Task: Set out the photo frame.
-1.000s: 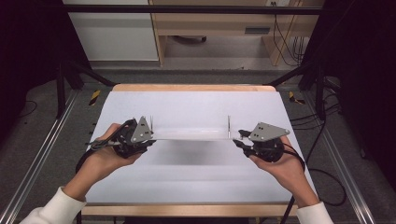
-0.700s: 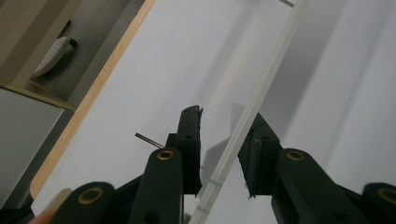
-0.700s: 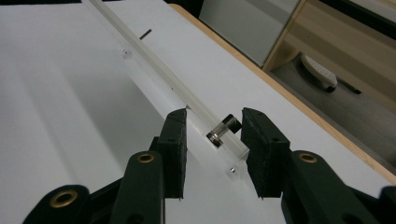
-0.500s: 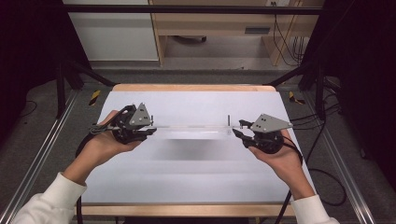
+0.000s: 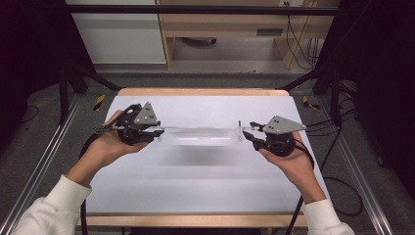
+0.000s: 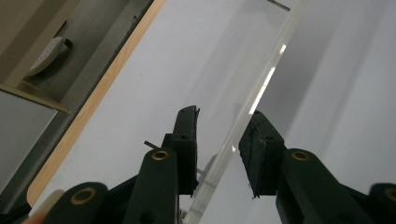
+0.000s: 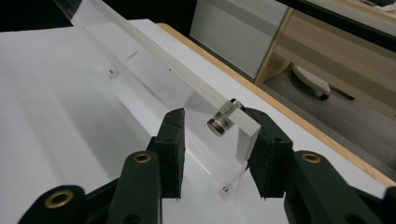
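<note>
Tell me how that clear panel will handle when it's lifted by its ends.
The clear panel is probably stiff: it spans straight end to end without sagging. Its glossy faces look slippery, so a light pinch might slip. The metal stud on its face would likely keep it from lying flat.

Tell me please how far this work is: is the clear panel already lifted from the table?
Done: the clear acrylic panel hangs above the white table, over its shadow. In hand: the left gripper and right gripper carry its ends; the left jaws have just been opening with its edge between them. Left: probably setting it down.
</note>
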Demonstrator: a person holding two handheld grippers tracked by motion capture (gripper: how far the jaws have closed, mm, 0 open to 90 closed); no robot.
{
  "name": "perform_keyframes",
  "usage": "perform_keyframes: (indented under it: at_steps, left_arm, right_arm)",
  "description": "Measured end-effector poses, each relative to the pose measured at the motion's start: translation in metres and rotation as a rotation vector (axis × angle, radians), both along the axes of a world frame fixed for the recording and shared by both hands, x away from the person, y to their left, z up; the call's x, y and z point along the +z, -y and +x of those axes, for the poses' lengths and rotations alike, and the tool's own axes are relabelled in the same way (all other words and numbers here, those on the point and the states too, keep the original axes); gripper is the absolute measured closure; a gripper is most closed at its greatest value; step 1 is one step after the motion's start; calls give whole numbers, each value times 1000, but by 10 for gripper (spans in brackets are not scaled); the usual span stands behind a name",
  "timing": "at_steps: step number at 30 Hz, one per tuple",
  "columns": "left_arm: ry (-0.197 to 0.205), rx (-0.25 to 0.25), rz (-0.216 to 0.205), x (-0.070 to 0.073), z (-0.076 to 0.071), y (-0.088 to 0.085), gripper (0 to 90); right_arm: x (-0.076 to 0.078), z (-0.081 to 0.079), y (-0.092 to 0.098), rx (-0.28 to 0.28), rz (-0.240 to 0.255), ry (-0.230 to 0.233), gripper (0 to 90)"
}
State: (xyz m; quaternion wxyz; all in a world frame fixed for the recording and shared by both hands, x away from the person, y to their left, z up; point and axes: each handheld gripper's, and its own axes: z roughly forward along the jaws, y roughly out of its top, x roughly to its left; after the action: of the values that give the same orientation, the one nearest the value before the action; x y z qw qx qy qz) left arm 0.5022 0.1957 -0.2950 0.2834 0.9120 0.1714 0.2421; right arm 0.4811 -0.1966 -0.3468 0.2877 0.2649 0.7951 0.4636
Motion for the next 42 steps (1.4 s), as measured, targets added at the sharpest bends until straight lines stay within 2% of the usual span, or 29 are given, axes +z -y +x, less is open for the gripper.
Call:
perform_keyframes:
  at_steps: [3,6,13,15,18,20,22,23,25,29,31,36,42]
  left_arm:
    - [1,9,11,2,3,0,666]
    - [-1,7,3,2,6,-2,659]
    - [36,16,-6,2,6,-3,638]
    - [57,24,-42,6,5,-5,558]
    - [100,27,-126,15,1,-10,507]
    - [112,36,-165,19,-3,-11,418]
    - [131,45,-203,21,-7,-13,402]
    - [138,53,-222,23,-10,-14,353]
    - [158,78,-273,24,-14,-17,316]
    - [159,136,-393,24,-22,-27,258]
    - [151,156,-430,22,-26,-31,220]
    - [131,215,-483,9,-34,-44,162]
    - [119,279,-504,-12,-34,-61,145]
  right_arm:
    - [4,1,0,0,-13,-11,624]
    - [6,2,-3,-6,-12,-18,624]
    - [9,7,-3,-19,0,-35,620]
    - [11,10,-3,-24,2,-45,619]
    - [12,12,-3,-24,6,-48,618]
    - [14,16,-3,-31,12,-52,617]
    - [14,18,-3,-35,16,-54,616]
    - [15,21,-4,-40,19,-54,615]
    - [17,24,-4,-46,23,-58,614]
    - [18,29,-4,-56,33,-59,612]
    - [18,32,-4,-61,42,-61,611]
    - [20,41,-5,-85,65,-64,606]
    - [21,51,-5,-107,92,-72,605]
